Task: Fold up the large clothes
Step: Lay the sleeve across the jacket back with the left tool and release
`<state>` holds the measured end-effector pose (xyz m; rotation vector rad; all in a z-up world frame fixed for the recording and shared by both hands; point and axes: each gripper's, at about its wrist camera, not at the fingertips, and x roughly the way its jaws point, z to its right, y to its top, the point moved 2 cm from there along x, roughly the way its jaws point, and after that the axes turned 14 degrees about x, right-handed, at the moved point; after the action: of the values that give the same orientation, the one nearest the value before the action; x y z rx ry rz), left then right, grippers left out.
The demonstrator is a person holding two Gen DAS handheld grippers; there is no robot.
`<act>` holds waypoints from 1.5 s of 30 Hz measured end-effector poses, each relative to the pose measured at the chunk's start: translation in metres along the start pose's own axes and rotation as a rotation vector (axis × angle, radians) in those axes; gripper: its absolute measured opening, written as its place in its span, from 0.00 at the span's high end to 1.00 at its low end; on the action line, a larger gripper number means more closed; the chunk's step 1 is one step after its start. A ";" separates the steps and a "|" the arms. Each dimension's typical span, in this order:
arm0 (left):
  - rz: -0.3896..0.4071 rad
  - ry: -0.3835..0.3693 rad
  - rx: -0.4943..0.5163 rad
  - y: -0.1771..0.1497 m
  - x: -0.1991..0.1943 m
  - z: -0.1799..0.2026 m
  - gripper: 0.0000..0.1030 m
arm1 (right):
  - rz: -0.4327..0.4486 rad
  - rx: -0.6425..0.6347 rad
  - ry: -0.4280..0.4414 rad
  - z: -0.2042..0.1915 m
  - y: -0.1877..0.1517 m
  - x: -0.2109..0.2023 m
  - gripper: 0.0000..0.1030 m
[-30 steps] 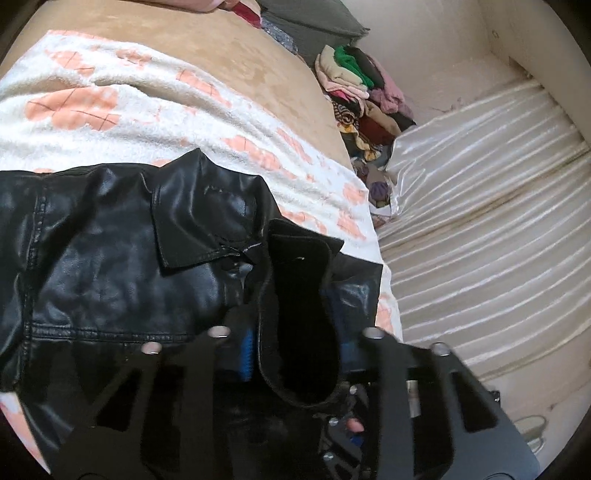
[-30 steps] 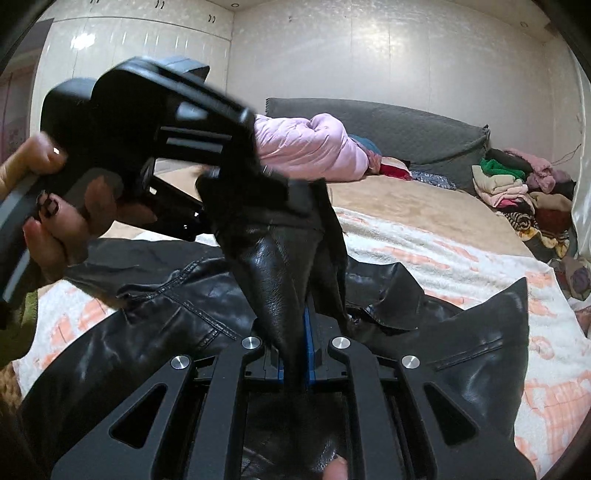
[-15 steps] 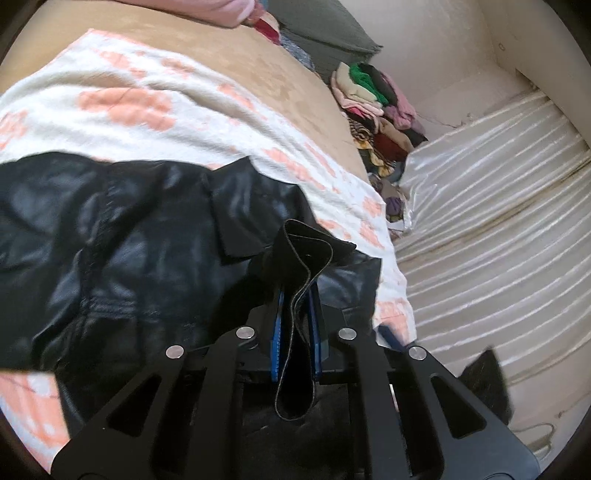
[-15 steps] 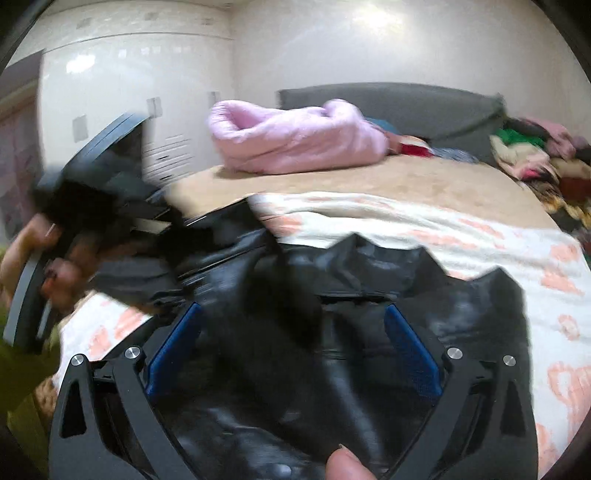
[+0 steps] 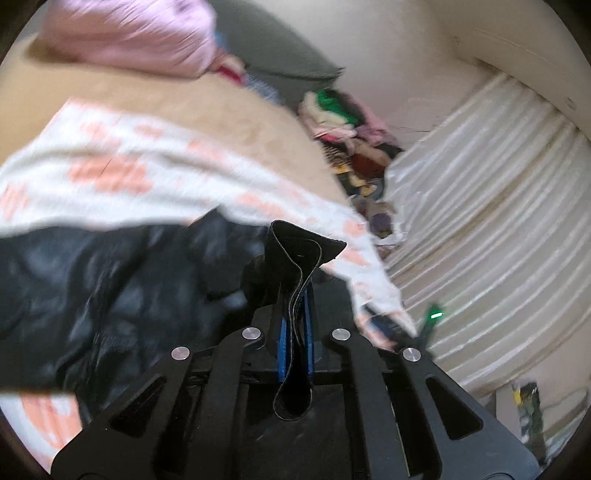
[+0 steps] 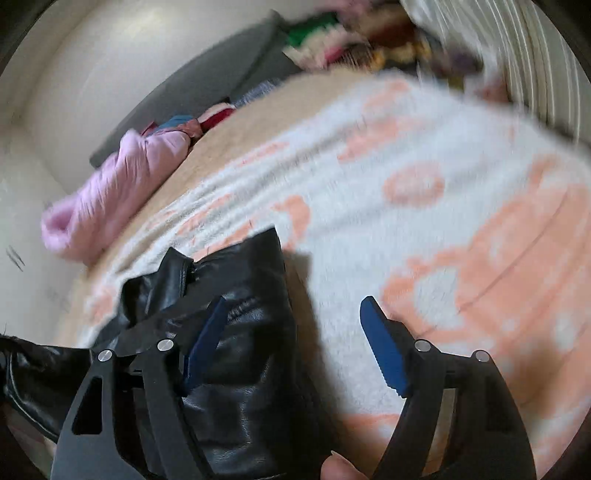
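Note:
A black leather jacket (image 5: 110, 288) lies crumpled on a white blanket with peach patches (image 5: 122, 173). My left gripper (image 5: 294, 325) is shut on a black edge strip of the jacket (image 5: 299, 254), which stands up between the blue pads and loops out below them. In the right wrist view the jacket (image 6: 236, 332) lies at lower left. My right gripper (image 6: 295, 332) is open above the jacket's right edge and the blanket (image 6: 424, 184), its jaws closing. Its left pad (image 6: 207, 339) hangs over the leather. No pad presses on anything.
A pink padded coat (image 5: 147, 33) lies at the bed's far end against a grey headboard (image 5: 280, 62). A pile of mixed clothes (image 5: 343, 125) sits in the far corner. White pleated curtains (image 5: 480, 206) run along the bed's right side. A fingertip (image 6: 340, 467) shows at the bottom.
My right gripper let go of the leather fold, opened wide, then rolled and swung right over the blanket. My left gripper closed on the jacket's edge strip and lifted it slightly.

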<state>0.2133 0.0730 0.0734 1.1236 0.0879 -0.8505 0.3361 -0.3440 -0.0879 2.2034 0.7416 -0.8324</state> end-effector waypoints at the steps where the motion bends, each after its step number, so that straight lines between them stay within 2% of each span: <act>1: 0.022 -0.010 0.035 0.010 -0.004 0.011 0.99 | -0.013 0.010 0.002 0.003 -0.001 0.000 0.29; 4: 0.092 -0.051 0.111 0.025 -0.020 0.034 0.99 | 0.006 -0.033 -0.019 -0.006 -0.006 0.000 0.30; 6: 0.093 -0.017 0.113 0.021 -0.022 0.028 0.99 | 0.040 -0.088 -0.038 -0.018 -0.012 -0.004 0.30; 7: 0.086 -0.002 0.101 0.017 -0.020 0.021 0.99 | 0.066 -0.123 -0.048 -0.026 -0.014 -0.007 0.30; 9: 0.054 0.033 0.053 0.004 -0.011 -0.004 0.99 | 0.098 -0.176 -0.031 -0.037 -0.016 -0.011 0.45; 11: 0.017 0.087 0.016 -0.012 -0.001 -0.034 0.99 | 0.080 -0.220 0.023 -0.048 -0.021 -0.010 0.53; 14: -0.031 0.130 -0.045 -0.036 0.008 -0.066 0.99 | 0.050 -0.309 0.068 -0.067 -0.037 -0.006 0.58; 17: -0.073 0.184 -0.046 -0.056 0.010 -0.081 0.98 | 0.036 -0.375 -0.007 -0.076 -0.045 0.005 0.58; 18: -0.086 0.197 -0.050 -0.061 0.010 -0.085 0.98 | 0.027 -0.374 -0.067 -0.073 -0.046 0.012 0.58; 20: -0.115 0.213 -0.063 -0.073 0.011 -0.093 0.98 | -0.010 -0.353 -0.130 -0.064 -0.047 0.027 0.58; 26: -0.220 0.253 -0.090 -0.111 0.026 -0.106 0.95 | -0.039 -0.285 -0.161 -0.043 -0.045 0.039 0.58; 29: -0.232 0.284 -0.071 -0.117 0.022 -0.105 0.89 | -0.046 -0.270 -0.147 -0.039 -0.043 0.038 0.58; 31: -0.210 0.291 -0.072 -0.112 0.013 -0.104 0.86 | -0.045 -0.284 -0.136 -0.043 -0.042 0.035 0.57; 35: -0.127 0.360 -0.030 -0.090 -0.022 -0.092 0.84 | -0.047 -0.261 -0.059 -0.050 -0.037 0.014 0.44; 38: -0.107 0.389 0.042 -0.076 -0.032 -0.071 0.82 | -0.040 -0.274 -0.026 -0.058 -0.036 0.001 0.43; 39: -0.108 0.392 0.072 -0.072 -0.030 -0.061 0.74 | -0.041 -0.288 -0.010 -0.062 -0.037 -0.004 0.43; 44: -0.162 0.386 0.173 -0.068 -0.002 -0.029 0.61 | -0.038 -0.344 0.052 -0.082 -0.046 -0.024 0.36; 45: -0.184 0.380 0.192 -0.070 0.009 -0.023 0.57 | -0.043 -0.364 0.067 -0.088 -0.050 -0.027 0.32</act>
<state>0.1828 0.0756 0.0055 1.4656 0.4373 -0.8105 0.3152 -0.2554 -0.0361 1.9012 0.8989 -0.5917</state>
